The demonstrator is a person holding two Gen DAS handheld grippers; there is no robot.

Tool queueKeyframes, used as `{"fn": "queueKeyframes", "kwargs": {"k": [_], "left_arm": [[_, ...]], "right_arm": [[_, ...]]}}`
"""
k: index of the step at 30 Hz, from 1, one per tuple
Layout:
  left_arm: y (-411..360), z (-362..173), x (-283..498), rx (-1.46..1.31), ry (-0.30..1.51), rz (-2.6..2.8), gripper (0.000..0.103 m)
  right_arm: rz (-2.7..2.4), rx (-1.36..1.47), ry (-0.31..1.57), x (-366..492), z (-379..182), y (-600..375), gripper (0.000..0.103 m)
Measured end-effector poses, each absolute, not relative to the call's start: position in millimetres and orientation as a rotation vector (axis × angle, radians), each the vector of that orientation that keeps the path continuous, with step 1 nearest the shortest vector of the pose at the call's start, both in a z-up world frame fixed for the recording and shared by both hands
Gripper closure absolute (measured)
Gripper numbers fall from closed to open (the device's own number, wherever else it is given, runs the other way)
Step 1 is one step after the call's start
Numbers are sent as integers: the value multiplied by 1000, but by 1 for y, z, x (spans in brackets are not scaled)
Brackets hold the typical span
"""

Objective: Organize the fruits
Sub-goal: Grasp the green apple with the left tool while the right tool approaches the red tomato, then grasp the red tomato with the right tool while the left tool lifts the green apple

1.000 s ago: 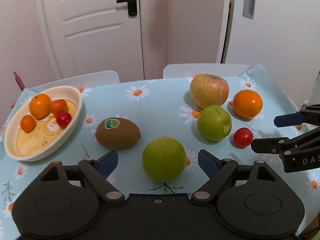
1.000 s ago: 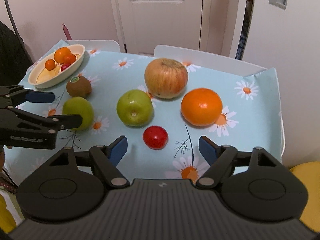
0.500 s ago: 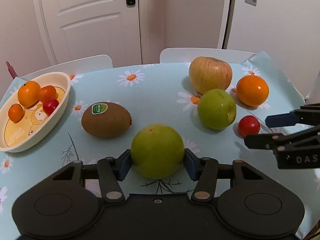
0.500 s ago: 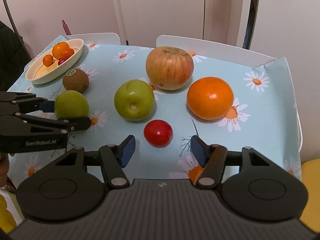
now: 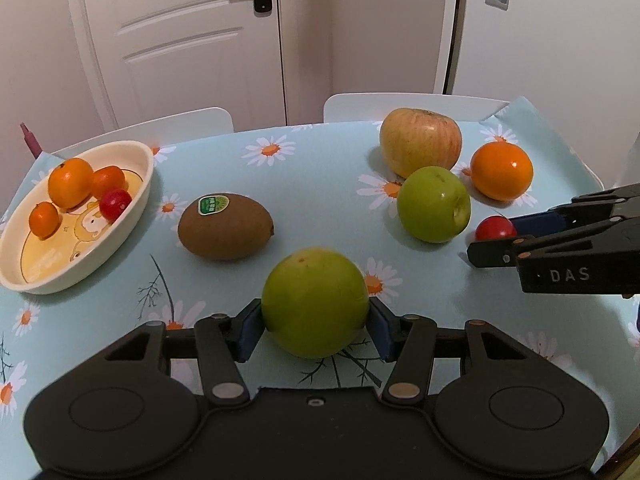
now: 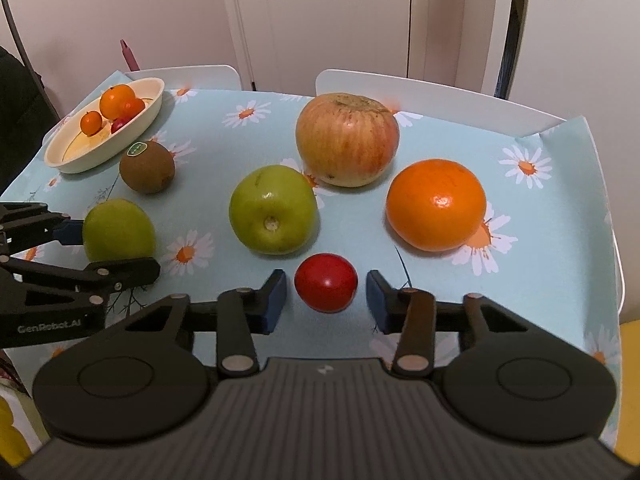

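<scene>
My left gripper [image 5: 315,330] is shut on a round green fruit [image 5: 315,302] low over the table; it also shows in the right wrist view [image 6: 118,230]. My right gripper [image 6: 326,296] is open, its pads on either side of a small red tomato [image 6: 326,288] with small gaps. The tomato also shows in the left wrist view [image 5: 494,229]. A green apple [image 6: 274,209], a red-yellow apple [image 6: 347,139], an orange [image 6: 436,205] and a kiwi [image 6: 147,167] lie on the cloth.
A cream oval dish [image 5: 132,204] at the far left holds three small oranges and a red tomato. The table has a light blue daisy cloth [image 5: 320,168]. Two white chair backs [image 5: 400,104] stand behind it, before a door.
My left gripper closed on the green fruit. My right gripper moved forward around the tomato and its jaws narrowed.
</scene>
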State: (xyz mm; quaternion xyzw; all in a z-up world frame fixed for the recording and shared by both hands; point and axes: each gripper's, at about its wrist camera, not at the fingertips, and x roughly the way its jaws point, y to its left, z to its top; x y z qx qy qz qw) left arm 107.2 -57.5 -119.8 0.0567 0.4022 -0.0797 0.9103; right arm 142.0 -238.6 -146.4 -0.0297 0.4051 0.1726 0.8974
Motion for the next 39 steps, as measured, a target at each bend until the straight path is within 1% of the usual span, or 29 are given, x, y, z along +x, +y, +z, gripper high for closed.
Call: {"fn": "queueKeyframes", "kwargs": {"k": [2,12,23,30,39], "left_arm": [[-56,-118,106,111,826,-164,44],[-54,-105,94,98,810,-157,44],[-32,-71,73,72,757,-121,44],[2,-47,61,61,725,-85,44],[52,-27,60,61,713,-52,44]], "right_arm": [[360,-70,839,142,-146,-238,54],[374,-71,824,132,-131,-236,55],[400,-77,783,116,-92,-213,55],[426,-80,751,110,-64,-184,55],[458,-60,733,109,-40,-132,55]]}}
